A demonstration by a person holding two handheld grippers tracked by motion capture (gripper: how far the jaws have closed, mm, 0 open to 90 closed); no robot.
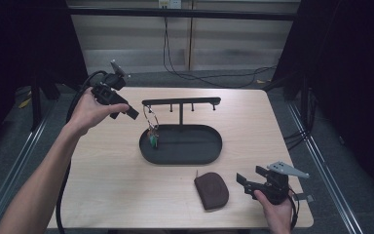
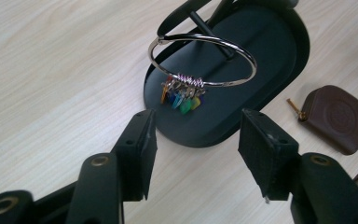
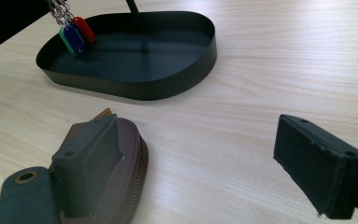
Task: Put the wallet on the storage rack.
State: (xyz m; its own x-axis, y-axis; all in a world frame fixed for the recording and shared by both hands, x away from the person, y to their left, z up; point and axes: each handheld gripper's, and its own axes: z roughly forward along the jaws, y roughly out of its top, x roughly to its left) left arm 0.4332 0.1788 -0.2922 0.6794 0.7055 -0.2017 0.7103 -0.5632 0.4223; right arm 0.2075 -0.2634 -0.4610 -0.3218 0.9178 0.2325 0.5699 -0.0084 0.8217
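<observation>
Silver key ring (image 2: 202, 59) — bright tags bunched below — hangs off the stand (image 1: 180, 103); both grippers' fingers apart.

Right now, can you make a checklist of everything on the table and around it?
Surface: light wooden table, flat and dry-looking.
Job's things: black key stand on an oval tray; big key ring with coloured tags hanging from the stand's bar; brown zip pouch lying near the tray, apart from it.
Clutter: nothing seen.
Grippers: left hand-held gripper open, raised near the ring; right hand-held gripper open beside the pouch.
Cables: black cable on the floor behind.
Surroundings: dark curtains, pale wall.
</observation>
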